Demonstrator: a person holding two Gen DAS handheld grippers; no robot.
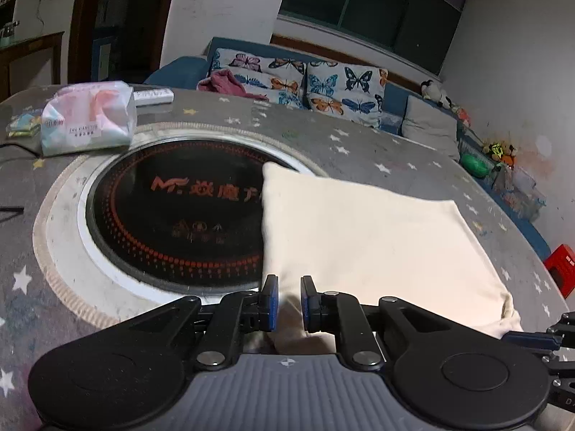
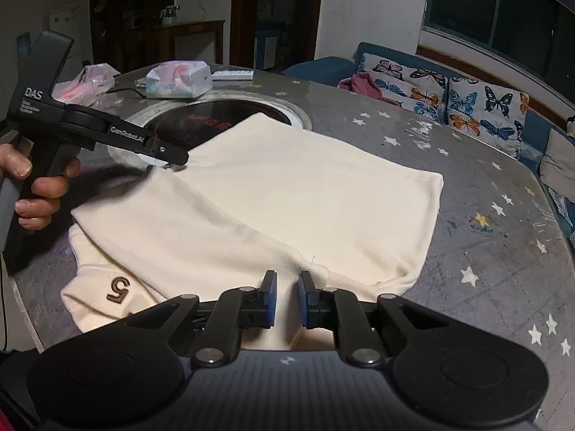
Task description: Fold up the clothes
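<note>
Jaws of left gripper (image 1: 289,300) and right gripper (image 2: 286,298) each pinch the cream garment's (image 2: 287,194) near edge on the starred table (image 2: 467,186); carry both corners evenly, keeping the fold line straight

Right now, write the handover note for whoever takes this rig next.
Left gripper: shut on the cream garment, pinching a bunched fold at its left edge.
Right gripper: fabric of the near fold edge sits between its pads; whether it still grips cannot be told.
Garment: on the star-print table, far corner over the round black cooktop, upper layer folded over a lower layer showing an embroidered 5.
Done: one fold laid across.
Left: let go, smooth it, fold again.
</note>
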